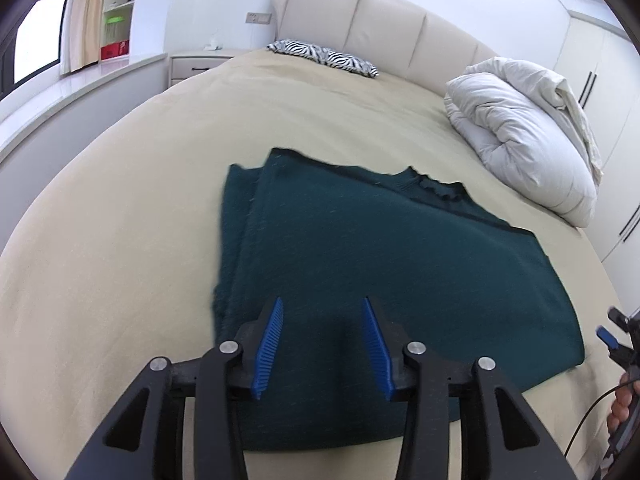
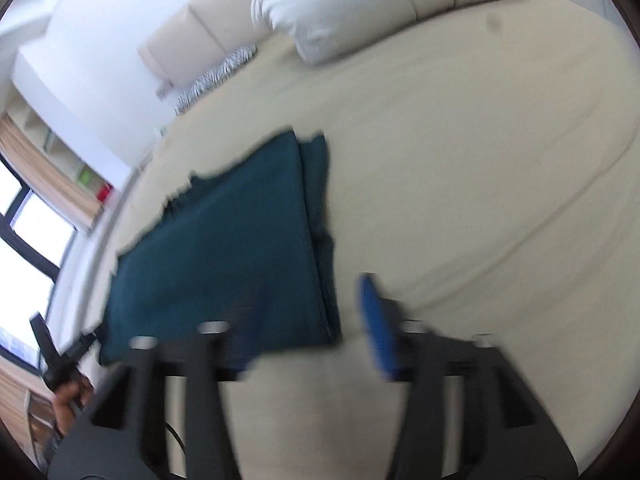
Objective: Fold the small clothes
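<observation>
Hovering over the near hem, the left gripper (image 1: 322, 304) stands spread wide and empty, the teal sweater (image 1: 360, 264) lying on the bed (image 1: 120, 240) with its long axis running ahead to the collar. Right view, blurred: right gripper (image 2: 308, 312) parted, empty, at the garment's folded right edge, which the left view hides.

Sweater (image 1: 360, 280) on bed (image 1: 120, 200), duvet (image 1: 528, 140) beyond right.

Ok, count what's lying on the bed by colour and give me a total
Dark green: 1, sweater
White: 1, duvet
Black-and-white striped: 1, pillow
Total: 3
</observation>
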Demonstrator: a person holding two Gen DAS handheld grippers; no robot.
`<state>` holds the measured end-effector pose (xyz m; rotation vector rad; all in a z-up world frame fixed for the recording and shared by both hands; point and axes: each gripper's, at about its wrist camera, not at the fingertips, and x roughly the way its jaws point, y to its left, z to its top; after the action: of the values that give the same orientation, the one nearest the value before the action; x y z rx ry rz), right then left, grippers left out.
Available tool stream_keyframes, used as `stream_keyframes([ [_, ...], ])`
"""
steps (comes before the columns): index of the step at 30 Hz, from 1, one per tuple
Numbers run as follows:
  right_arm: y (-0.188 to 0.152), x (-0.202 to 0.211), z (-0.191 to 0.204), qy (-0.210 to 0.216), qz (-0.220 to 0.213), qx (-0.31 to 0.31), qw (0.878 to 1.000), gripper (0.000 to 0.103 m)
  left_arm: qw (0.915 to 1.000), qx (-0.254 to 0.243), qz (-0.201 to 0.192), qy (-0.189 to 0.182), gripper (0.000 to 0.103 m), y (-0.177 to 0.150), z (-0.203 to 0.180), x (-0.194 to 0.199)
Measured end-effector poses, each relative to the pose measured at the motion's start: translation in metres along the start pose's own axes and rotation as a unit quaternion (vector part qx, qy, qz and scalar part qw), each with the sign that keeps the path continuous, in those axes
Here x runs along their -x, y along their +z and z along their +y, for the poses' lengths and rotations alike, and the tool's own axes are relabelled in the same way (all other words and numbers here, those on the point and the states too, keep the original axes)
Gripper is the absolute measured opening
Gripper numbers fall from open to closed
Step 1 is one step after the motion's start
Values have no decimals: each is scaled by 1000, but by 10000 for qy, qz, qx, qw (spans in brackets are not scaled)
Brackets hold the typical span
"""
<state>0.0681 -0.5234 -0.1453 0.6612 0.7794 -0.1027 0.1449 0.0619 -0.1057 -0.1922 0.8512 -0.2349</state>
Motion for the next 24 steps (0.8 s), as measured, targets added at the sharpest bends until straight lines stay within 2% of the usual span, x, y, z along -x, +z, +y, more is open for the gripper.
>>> stream_keyframes([
  [3,19,-12,3,406,-47,-92,9991,71,9999,-22,10,-153,45,4,-12,-6],
  [5,30,-35,-1,644,179,-353,9971,70,9997,-58,9,-241,45,6,-18,-10],
  [8,36,-82,-15,861,831,-964,9881,61,9996,-83,104,-267,45,7,-22,-19],
  [11,37,-96,-17,892,971,-1137,9847,56,9993,-17,262,-262,45,3,-19,-30],
  [13,34,-98,-18,1213,1095,-1431,9761,49,9991,71,271,-315,45,1,-15,-34],
  [16,31,-99,-17,1471,1202,-1662,9676,49,9987,125,323,-367,45,2,-12,-36],
  [20,28,-113,-26,1812,1440,-2148,9488,47,9985,10,364,-397,45,1,-11,-40],
  [22,27,-119,-35,1806,1422,-2495,9407,41,9985,-1,337,-423,45,0,-10,-40],
  [24,30,-117,-49,1844,1147,-2963,9301,41,9986,-17,321,-410,45,-2,-10,-40],
])
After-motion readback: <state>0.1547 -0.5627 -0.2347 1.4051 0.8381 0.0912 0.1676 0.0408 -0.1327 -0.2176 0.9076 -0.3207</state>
